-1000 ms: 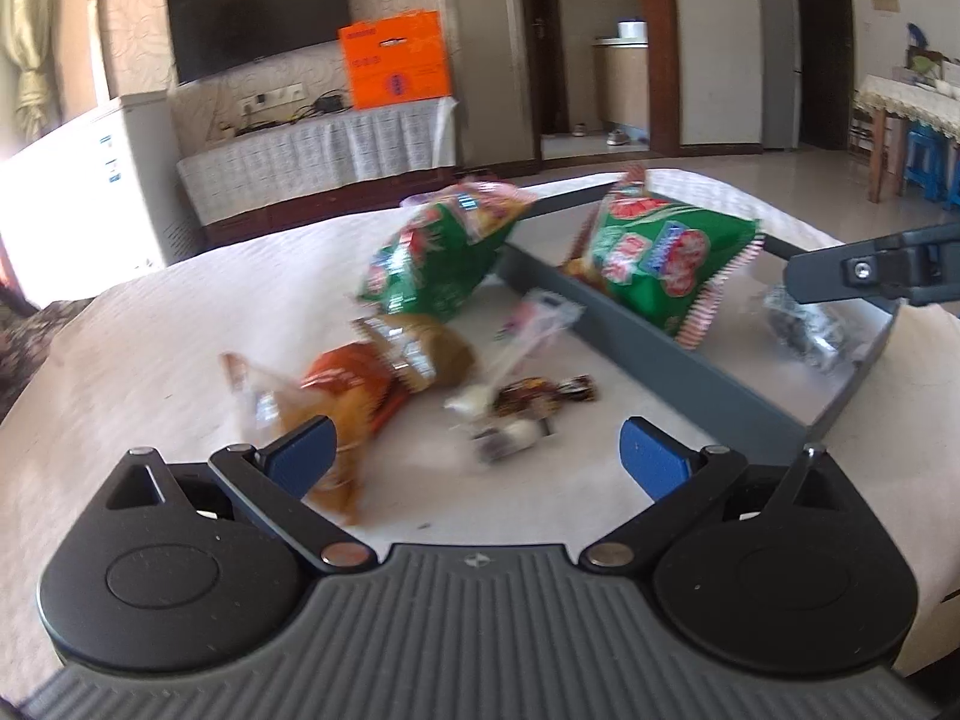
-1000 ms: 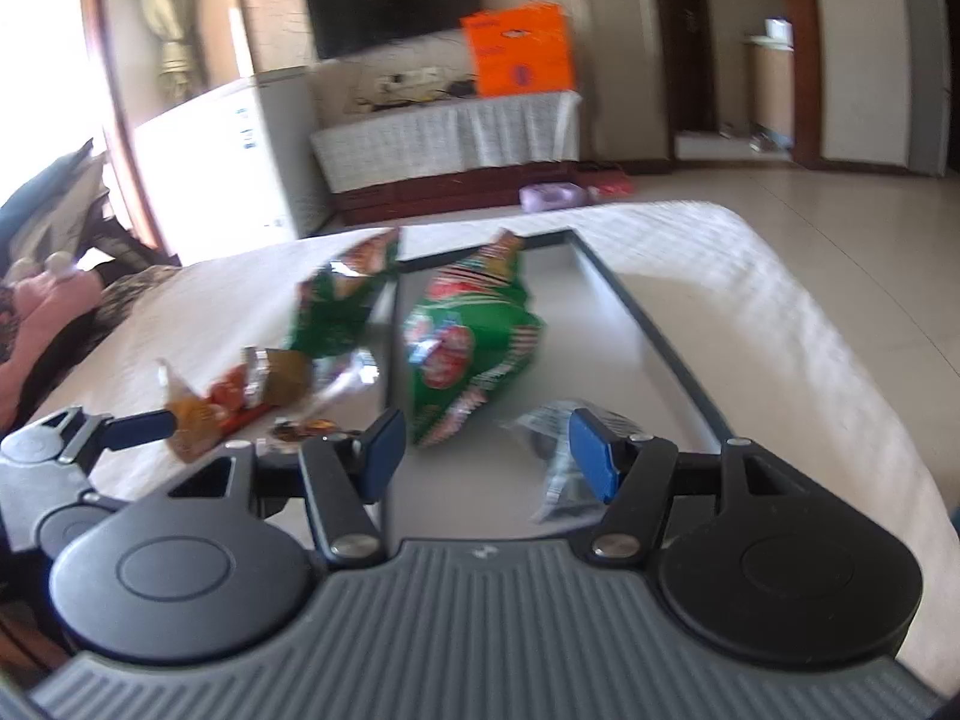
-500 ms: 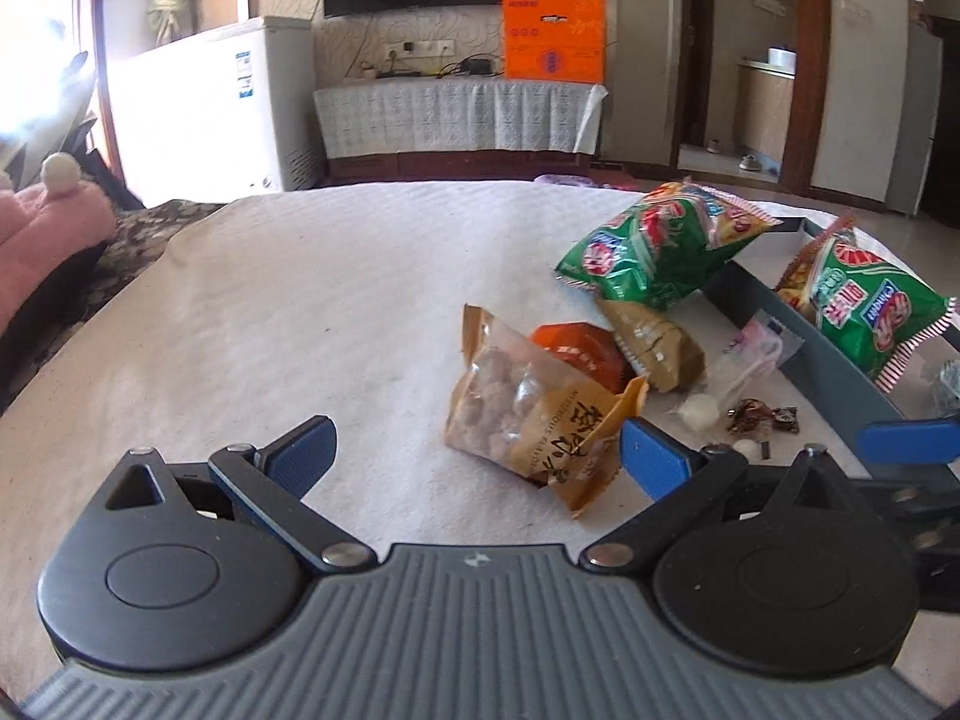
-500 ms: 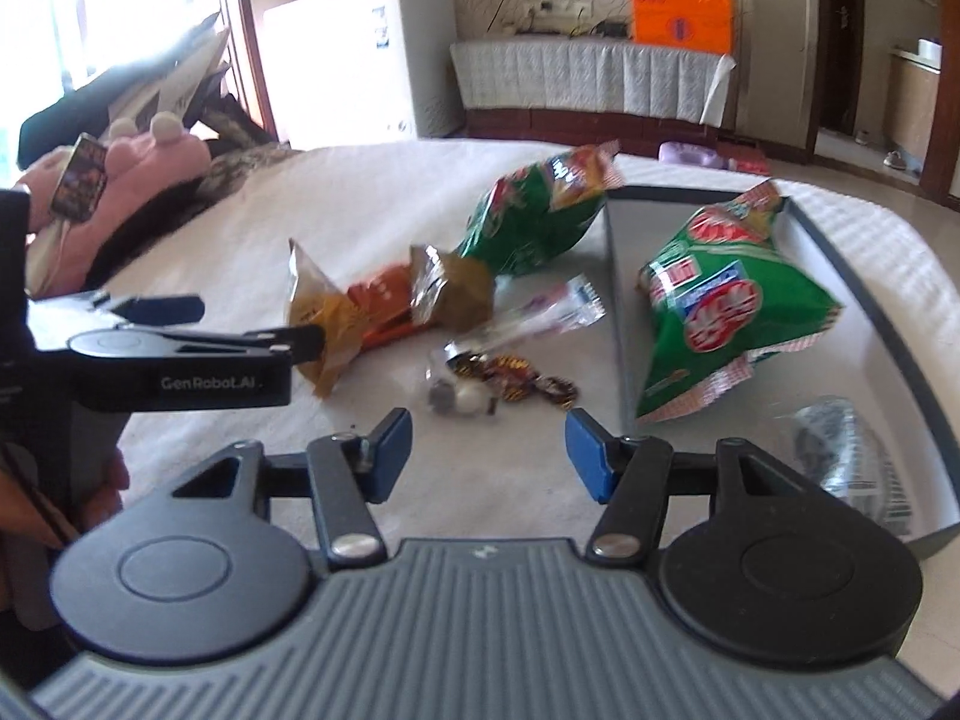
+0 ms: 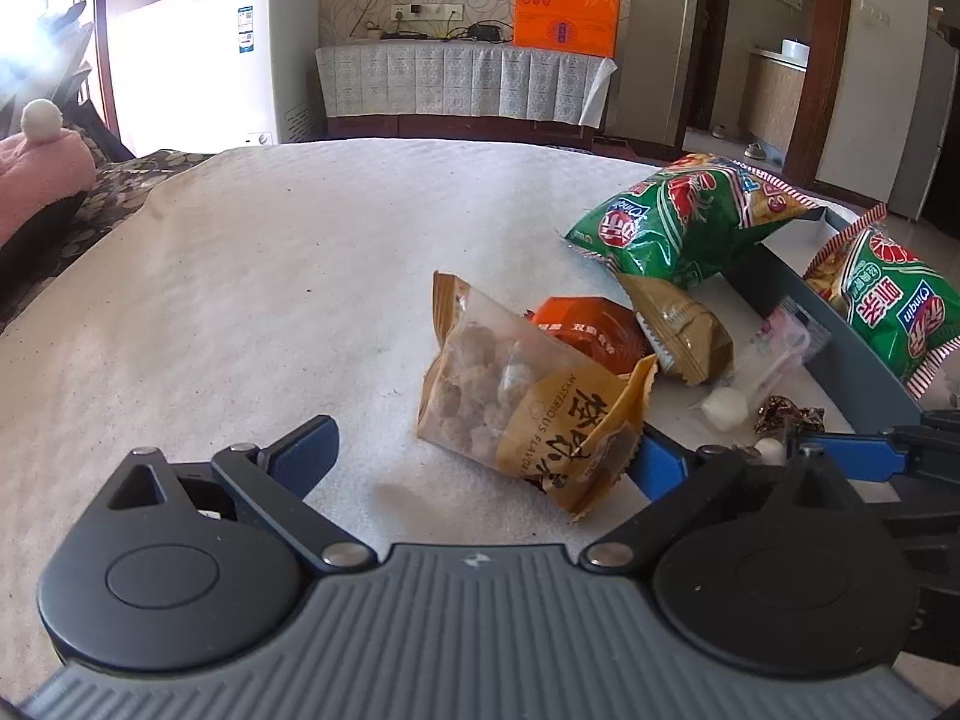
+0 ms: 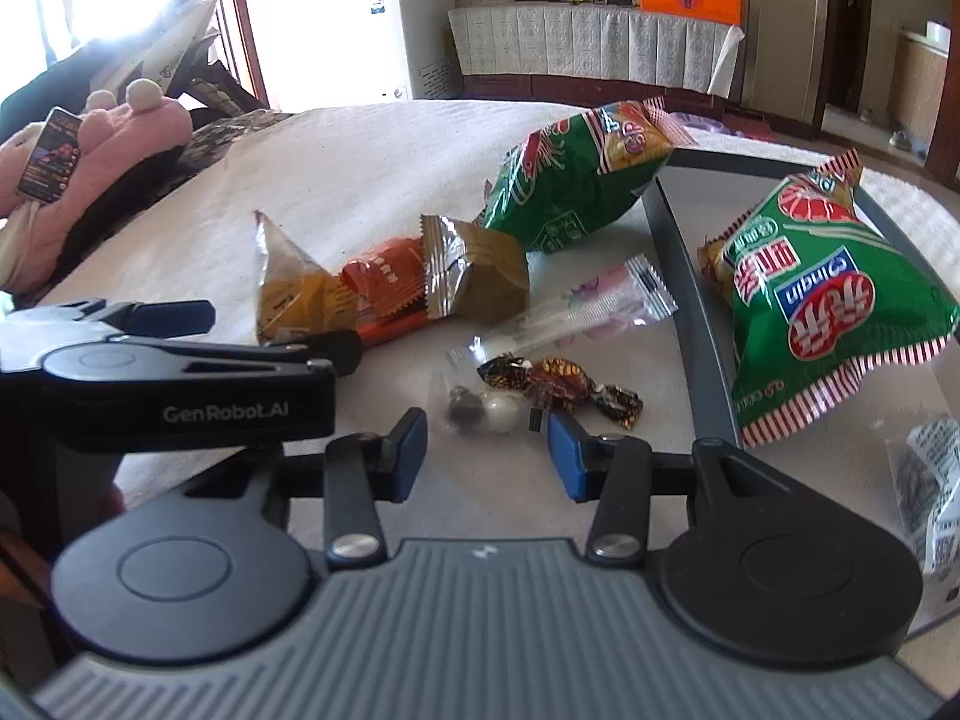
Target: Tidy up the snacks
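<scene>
A tan bag of brown balls (image 5: 528, 414) lies on the white cloth between my left gripper's (image 5: 480, 456) fingers, close to the right one. The jaws are closing, but the pads are not pressing on the bag. My right gripper (image 6: 486, 456) is also closing, with nothing between its fingers. A small clear packet (image 6: 480, 411) and dark wrapped candies (image 6: 558, 387) lie just ahead of its tips. One green chip bag (image 6: 570, 180) leans on the grey tray's wall (image 6: 678, 276). Another green bag (image 6: 822, 294) lies inside the tray.
An orange pack (image 6: 384, 276), a gold packet (image 6: 474, 276) and a long clear sleeve (image 6: 600, 306) lie between the bags. A crumpled clear packet (image 6: 930, 480) sits in the tray. The left gripper (image 6: 258, 336) reaches in from the left. A pink plush (image 6: 120, 126) lies beyond the table edge.
Both views have swung left, from the tray to the loose snacks. The right jaws have narrowed. The left gripper has come up around the tan bag.
</scene>
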The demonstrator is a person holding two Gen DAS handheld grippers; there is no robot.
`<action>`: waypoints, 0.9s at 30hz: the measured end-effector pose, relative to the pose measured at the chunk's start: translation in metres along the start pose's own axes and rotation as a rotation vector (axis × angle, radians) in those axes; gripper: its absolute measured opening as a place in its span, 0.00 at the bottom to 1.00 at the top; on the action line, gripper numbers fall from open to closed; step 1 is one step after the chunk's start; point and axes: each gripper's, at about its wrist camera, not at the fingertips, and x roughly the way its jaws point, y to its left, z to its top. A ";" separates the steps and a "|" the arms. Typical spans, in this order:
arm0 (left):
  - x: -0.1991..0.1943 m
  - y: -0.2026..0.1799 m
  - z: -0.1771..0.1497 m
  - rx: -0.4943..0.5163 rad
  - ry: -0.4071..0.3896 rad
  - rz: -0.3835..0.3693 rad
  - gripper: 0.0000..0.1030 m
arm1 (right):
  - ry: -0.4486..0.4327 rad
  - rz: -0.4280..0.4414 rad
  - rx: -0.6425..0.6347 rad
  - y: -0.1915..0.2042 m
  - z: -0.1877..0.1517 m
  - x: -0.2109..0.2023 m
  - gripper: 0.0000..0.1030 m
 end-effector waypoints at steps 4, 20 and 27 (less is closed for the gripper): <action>-0.002 -0.002 0.000 0.016 -0.006 -0.024 0.70 | -0.003 -0.018 -0.022 0.002 0.002 0.003 0.45; -0.022 -0.005 -0.001 0.004 -0.031 -0.027 0.62 | -0.038 0.026 -0.069 -0.004 -0.005 -0.039 0.33; -0.037 -0.025 0.000 0.040 -0.066 -0.060 0.61 | -0.092 0.003 -0.025 -0.022 -0.008 -0.069 0.33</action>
